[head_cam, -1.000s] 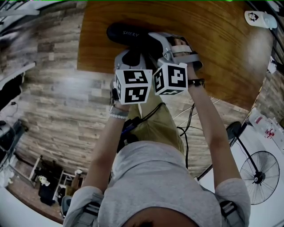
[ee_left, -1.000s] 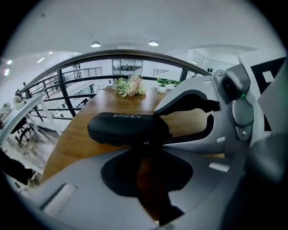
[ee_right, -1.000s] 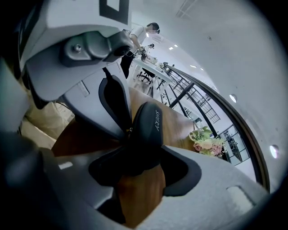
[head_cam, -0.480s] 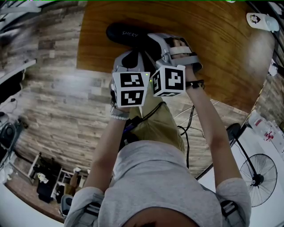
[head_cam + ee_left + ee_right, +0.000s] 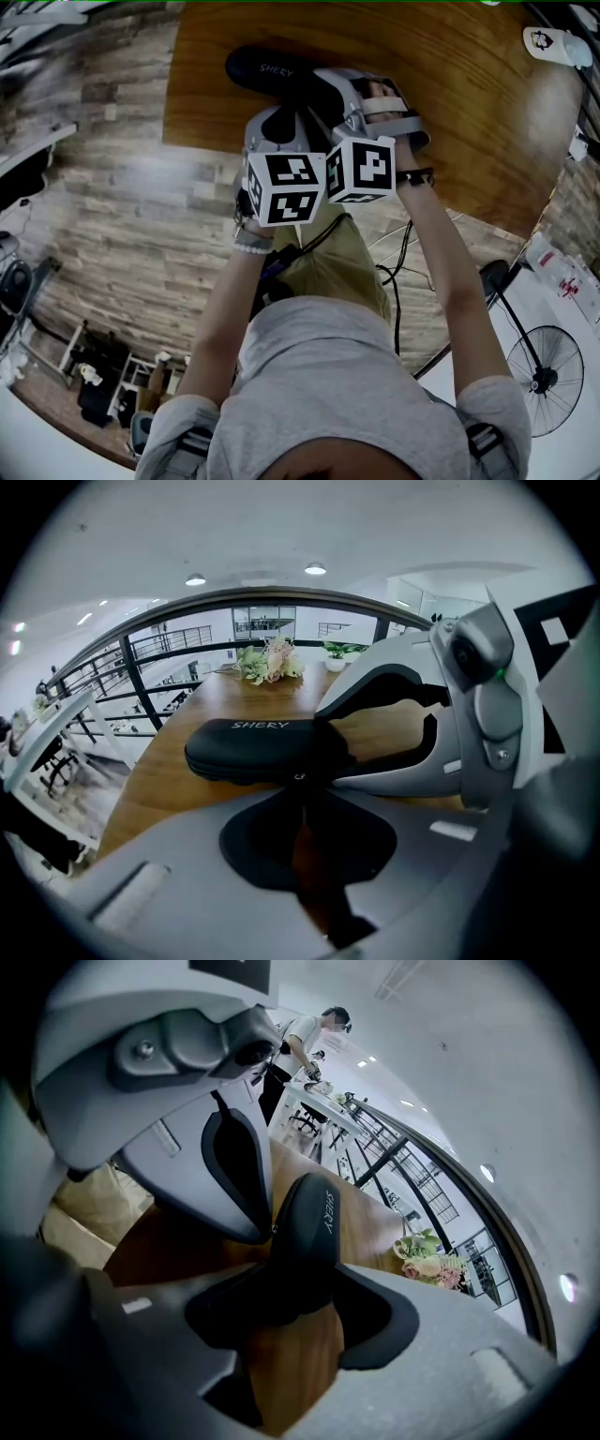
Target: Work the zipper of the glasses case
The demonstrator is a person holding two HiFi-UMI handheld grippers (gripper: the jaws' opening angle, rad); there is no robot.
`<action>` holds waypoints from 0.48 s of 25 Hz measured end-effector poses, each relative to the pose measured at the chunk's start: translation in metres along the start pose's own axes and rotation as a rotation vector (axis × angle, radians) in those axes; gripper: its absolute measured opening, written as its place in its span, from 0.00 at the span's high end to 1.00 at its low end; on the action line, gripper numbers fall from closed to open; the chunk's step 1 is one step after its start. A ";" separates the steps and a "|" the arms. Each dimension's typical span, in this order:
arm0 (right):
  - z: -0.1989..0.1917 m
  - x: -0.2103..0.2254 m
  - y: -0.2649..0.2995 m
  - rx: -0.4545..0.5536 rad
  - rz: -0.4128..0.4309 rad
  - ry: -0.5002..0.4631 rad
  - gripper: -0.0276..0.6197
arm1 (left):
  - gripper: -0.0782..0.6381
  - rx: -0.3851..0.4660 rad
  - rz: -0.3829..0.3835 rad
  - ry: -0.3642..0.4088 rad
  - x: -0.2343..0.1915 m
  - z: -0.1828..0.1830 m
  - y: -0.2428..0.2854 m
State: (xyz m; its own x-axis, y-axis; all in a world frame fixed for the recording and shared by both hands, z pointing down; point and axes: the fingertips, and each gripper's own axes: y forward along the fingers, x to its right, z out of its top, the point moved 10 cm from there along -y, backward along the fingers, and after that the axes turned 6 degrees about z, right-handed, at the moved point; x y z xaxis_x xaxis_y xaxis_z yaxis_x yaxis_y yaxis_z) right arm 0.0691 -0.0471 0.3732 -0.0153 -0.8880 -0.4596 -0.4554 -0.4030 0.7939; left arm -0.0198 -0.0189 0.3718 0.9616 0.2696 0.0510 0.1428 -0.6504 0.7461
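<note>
Lying near the front edge of the brown wooden counter (image 5: 450, 94) is the black, oval, hard-shell glasses case (image 5: 267, 70) with "SHERY" printed in pale letters on its lid, its long side turned toward the person. Both grippers meet at the end of the case nearer the person's right. In the left gripper view the left gripper (image 5: 300, 785) has its dark jaws pressed together, only a thin seam showing between them, and their tips pinch the small metal zipper pull (image 5: 298, 777) at the near edge of the case (image 5: 262, 747). The right gripper (image 5: 305, 1283) has the rounded end of the case (image 5: 305, 1232) set between its jaws, which clamp it from both sides; bare counter (image 5: 291, 1372) shows below that end. From the head view the left gripper (image 5: 281, 101) and right gripper (image 5: 325, 91) sit just beside each other, their marker cubes almost touching above the counter's edge. A bunch of pale flowers (image 5: 272, 660) stands at the far end of the counter (image 5: 141, 789), well apart from the case. A standing fan (image 5: 548, 370) is on the floor at the person's right.
</note>
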 end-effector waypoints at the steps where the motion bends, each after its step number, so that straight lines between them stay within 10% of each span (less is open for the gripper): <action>1: 0.000 0.000 0.000 0.002 0.001 0.001 0.62 | 0.83 -0.003 -0.004 -0.008 0.001 -0.001 0.000; 12: -0.002 0.003 -0.002 0.040 0.025 0.011 0.62 | 0.76 0.004 -0.025 -0.070 0.002 -0.002 0.008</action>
State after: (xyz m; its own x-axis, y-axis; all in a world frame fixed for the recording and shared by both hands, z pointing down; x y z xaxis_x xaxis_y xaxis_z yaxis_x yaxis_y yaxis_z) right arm 0.0714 -0.0496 0.3710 -0.0176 -0.9002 -0.4351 -0.4906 -0.3714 0.7883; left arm -0.0175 -0.0225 0.3790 0.9718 0.2353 -0.0145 0.1677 -0.6469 0.7439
